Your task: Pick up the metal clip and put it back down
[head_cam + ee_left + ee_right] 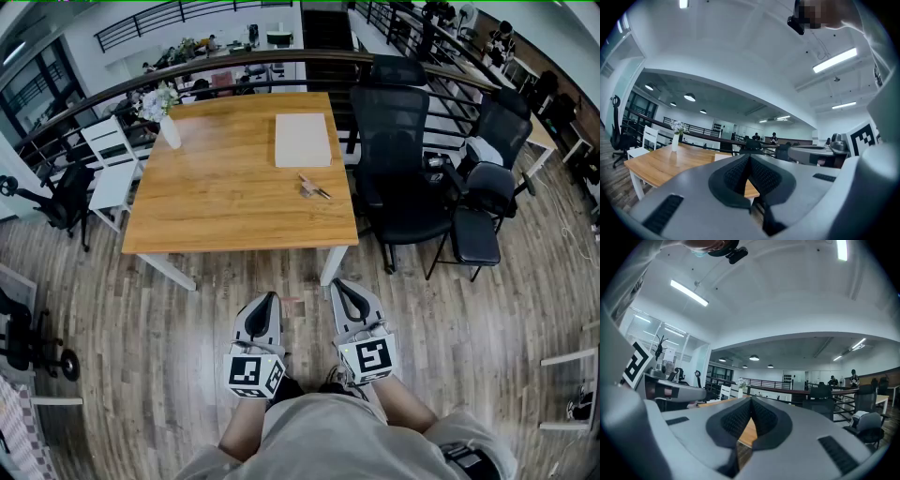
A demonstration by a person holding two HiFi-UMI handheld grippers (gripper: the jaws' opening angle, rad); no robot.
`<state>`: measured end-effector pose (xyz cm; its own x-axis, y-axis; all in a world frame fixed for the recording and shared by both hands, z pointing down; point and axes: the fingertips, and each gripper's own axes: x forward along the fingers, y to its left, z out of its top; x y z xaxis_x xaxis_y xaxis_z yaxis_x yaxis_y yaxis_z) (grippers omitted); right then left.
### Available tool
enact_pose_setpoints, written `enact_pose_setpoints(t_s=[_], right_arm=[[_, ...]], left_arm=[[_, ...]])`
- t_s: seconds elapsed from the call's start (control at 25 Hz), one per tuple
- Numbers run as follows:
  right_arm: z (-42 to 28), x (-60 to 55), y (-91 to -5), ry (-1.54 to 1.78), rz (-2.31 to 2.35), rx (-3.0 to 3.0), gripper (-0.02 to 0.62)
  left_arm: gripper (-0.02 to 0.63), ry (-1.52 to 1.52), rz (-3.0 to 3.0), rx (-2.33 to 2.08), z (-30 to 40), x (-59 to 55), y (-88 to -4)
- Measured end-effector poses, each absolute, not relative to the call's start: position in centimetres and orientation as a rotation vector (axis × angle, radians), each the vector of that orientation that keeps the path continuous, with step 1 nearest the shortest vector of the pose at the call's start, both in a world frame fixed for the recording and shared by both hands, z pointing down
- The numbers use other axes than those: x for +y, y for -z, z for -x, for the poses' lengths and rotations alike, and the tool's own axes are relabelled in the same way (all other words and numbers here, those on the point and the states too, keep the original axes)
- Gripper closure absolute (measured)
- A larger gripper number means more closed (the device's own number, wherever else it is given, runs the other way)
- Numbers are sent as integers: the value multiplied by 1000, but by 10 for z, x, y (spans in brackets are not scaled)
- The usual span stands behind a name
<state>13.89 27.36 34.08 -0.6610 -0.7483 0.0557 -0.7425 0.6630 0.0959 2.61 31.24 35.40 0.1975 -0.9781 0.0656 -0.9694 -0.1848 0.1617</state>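
The metal clip (314, 187) lies on the wooden table (216, 197), right of centre, just below a white sheet (302, 139). Both grippers are held low over the floor, well short of the table's near edge. My left gripper (269, 298) is shut with nothing between its jaws. My right gripper (339, 285) is also shut and empty. In the left gripper view the jaws (750, 157) meet at the tip, with the table (661, 161) beyond. In the right gripper view the jaws (751, 401) meet too. The clip is not visible in either gripper view.
A white vase of flowers (167, 120) stands at the table's far left corner. Black office chairs (403, 178) crowd the table's right side, and a white chair (111, 159) sits at its left. A railing (234, 66) runs behind the table. The floor is wood planks.
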Motion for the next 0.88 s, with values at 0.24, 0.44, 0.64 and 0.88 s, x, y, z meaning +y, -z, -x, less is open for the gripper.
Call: enact_pose_setpoints(t_s=[0.24, 0.44, 0.64, 0.88], right_arm=[[-101, 281, -349, 83, -1258, -2761, 569], [-73, 283, -350, 66, -1275, -2799, 569], [-87, 272, -363, 28, -1384, -2725, 569], [-97, 246, -374, -1, -1413, -2690, 569]], left_arm=[[583, 79, -2302, -1855, 9, 317, -362], [583, 53, -2313, -1817, 39, 317, -372], [583, 31, -2291, -1819, 65, 312, -386], [583, 14, -2298, -1800, 75, 284, -394]])
